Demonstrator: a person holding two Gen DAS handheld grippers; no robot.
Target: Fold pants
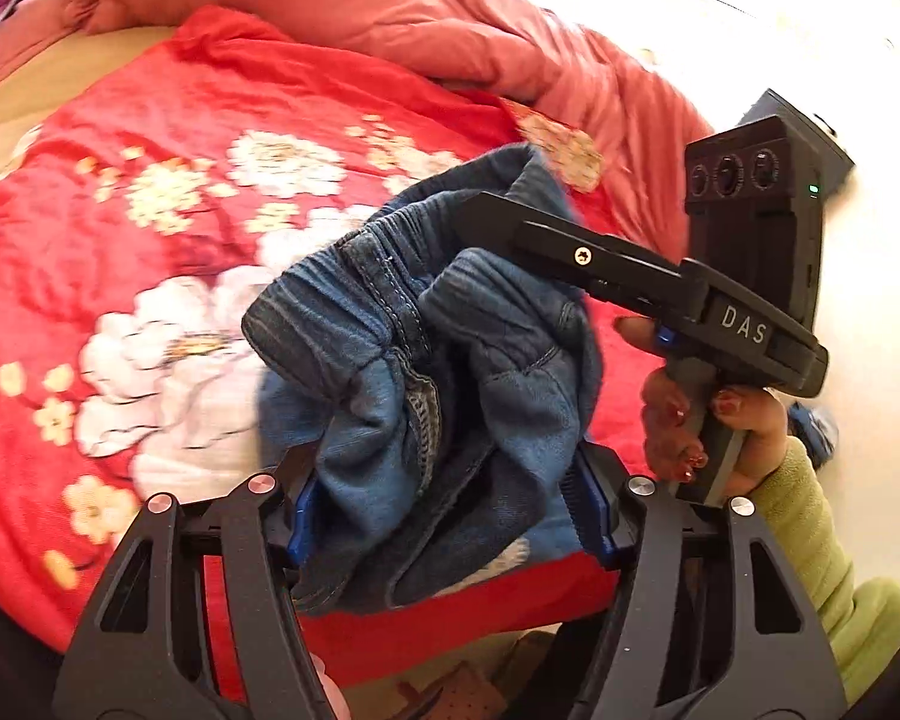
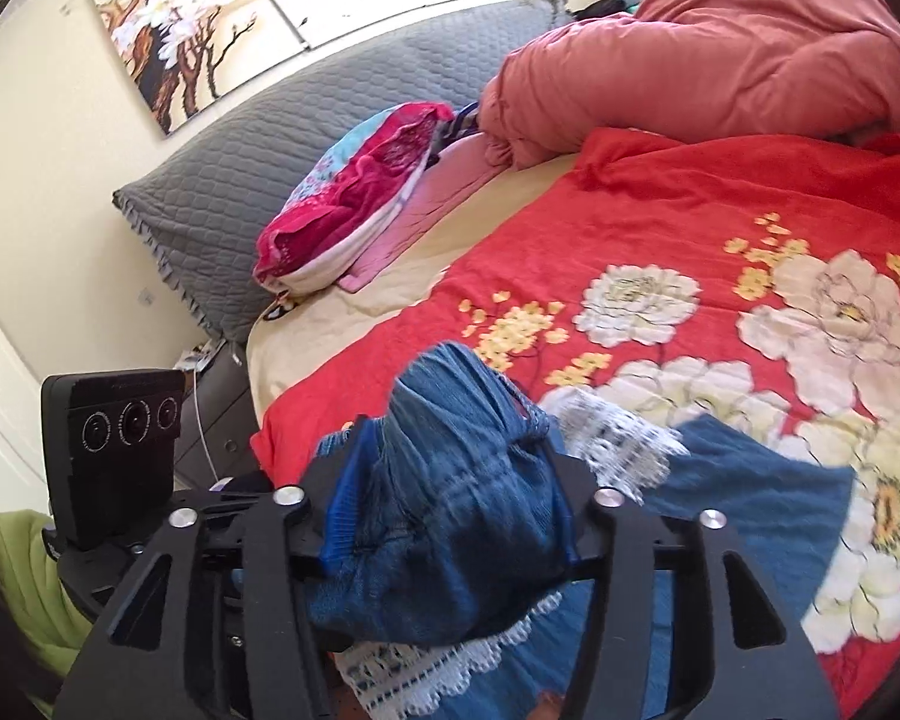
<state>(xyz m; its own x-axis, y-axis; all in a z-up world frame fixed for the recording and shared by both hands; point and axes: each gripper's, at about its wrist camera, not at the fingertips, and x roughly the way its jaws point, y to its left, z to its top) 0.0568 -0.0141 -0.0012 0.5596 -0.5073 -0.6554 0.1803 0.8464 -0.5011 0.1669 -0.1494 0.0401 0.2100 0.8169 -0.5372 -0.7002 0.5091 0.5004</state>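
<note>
Two claws are seen over a bed (image 2: 390, 294) covered by a red floral blanket (image 1: 168, 120). Blue denim pants (image 1: 426, 372) are bunched and lifted above the blanket, near the bed's edge. The left claw (image 1: 450, 516) is closed on a thick wad of the denim, blue pads pressed against cloth on both sides. The right claw (image 2: 450, 516) is likewise packed with denim between its pads; white lace trim (image 2: 618, 444) hangs just beside it. In the left view, the right claw's body is gripped by a hand (image 1: 690, 426) with a green sleeve (image 1: 822, 546). A salmon duvet (image 2: 720, 48) is heaped at the far side, and a grey pillow (image 2: 306, 150) is propped by the wall.
</note>
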